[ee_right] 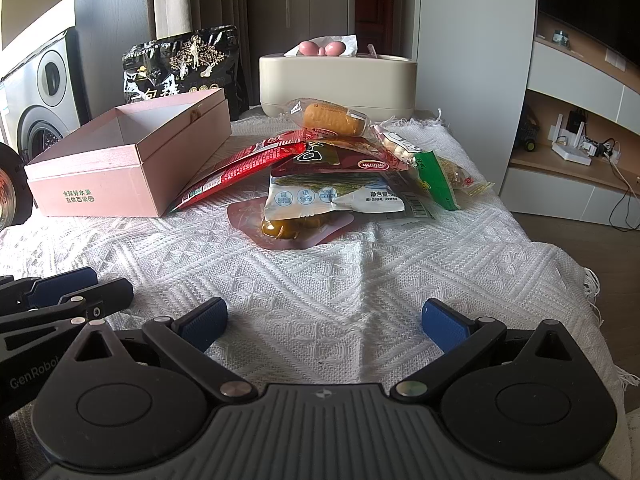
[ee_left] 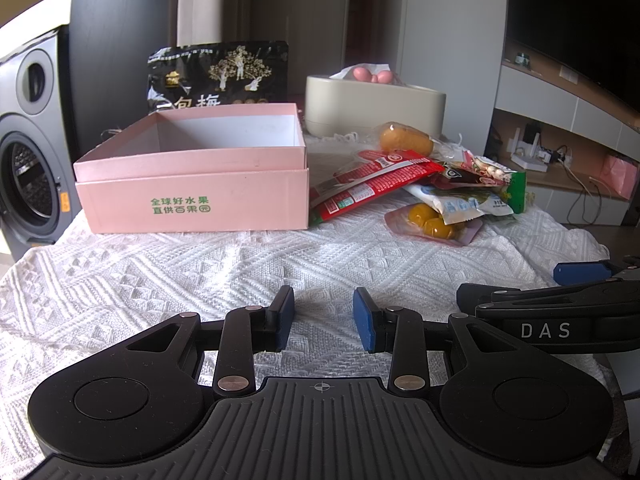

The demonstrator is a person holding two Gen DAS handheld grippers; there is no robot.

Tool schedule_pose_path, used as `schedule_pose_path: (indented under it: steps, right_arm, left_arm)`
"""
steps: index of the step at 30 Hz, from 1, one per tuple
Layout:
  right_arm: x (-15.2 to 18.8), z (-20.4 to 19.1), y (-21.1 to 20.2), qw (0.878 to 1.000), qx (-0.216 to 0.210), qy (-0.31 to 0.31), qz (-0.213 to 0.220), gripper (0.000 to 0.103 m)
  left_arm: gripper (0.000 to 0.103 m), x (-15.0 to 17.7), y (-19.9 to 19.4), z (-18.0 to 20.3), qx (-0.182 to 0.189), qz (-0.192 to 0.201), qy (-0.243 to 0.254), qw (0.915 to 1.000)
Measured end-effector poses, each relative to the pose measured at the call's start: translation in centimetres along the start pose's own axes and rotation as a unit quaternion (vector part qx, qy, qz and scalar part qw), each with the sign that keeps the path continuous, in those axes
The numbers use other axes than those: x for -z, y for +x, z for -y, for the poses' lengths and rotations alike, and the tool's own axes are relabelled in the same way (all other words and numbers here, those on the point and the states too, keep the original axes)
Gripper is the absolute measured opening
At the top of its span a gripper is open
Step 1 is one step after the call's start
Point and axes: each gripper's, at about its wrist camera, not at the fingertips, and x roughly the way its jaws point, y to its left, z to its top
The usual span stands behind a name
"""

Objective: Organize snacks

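An open, empty pink box (ee_left: 192, 196) (ee_right: 100, 184) stands on the white knitted cloth (ee_left: 240, 264). To its right lies a pile of snacks. In it are a red packet (ee_left: 372, 184) (ee_right: 248, 164), a wrapped bun (ee_left: 404, 138) (ee_right: 332, 120), a white-and-blue packet (ee_left: 456, 204) (ee_right: 320, 196), a pink pouch of yellow balls (ee_left: 432, 224) (ee_right: 288, 232) and a green packet (ee_left: 518, 192) (ee_right: 436, 184). My left gripper (ee_left: 324, 312) hovers low over the cloth in front of the box, jaws a little apart and empty. My right gripper (ee_right: 324, 316) is wide open and empty, short of the pile.
A black snack bag (ee_left: 220, 76) (ee_right: 180, 64) leans behind the box. A beige tissue holder (ee_left: 376, 104) (ee_right: 336, 80) stands behind the pile. A washing machine (ee_left: 28, 160) is off to the left, and shelves with cables (ee_right: 572, 148) to the right. The cloth's fringed edge (ee_right: 592, 280) falls off on the right.
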Motion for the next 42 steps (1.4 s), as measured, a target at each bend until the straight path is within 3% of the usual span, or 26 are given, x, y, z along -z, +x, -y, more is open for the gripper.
schedule_pose_path:
  steps: [42]
  right_arm:
    - [-0.38,0.04,0.08,1.0,-0.005,-0.005,-0.012,0.103]
  left_arm:
    - [0.038,0.07,-0.02,0.03,-0.002,-0.004,0.006,1.0]
